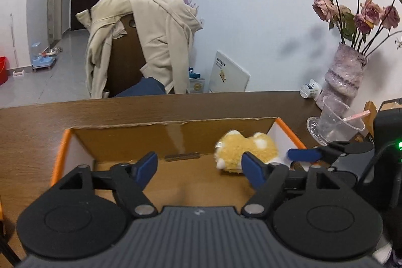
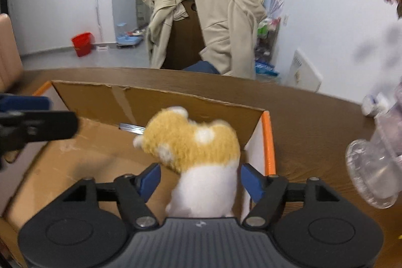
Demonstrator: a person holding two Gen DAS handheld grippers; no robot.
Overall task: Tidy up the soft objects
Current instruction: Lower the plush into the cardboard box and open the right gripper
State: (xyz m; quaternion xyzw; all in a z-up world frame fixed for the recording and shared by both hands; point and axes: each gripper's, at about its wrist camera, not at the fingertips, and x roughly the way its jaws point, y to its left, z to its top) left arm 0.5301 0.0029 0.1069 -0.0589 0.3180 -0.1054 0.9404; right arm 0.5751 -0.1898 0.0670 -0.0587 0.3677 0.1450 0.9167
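Inside cardboard box (image 2: 75, 142), plush toy (image 2: 198, 142) between parted right gripper (image 2: 201, 180), untouched, left gripper (image 1: 198, 167) wide, empty.

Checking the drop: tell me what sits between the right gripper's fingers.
In the right wrist view, the plush toy sits between the right gripper's open fingers, above the cardboard box.

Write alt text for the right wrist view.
A yellow-and-white plush toy sits between the open fingers of the right gripper, over the right end of an open cardboard box on a wooden table. A jacket-draped chair stands behind.
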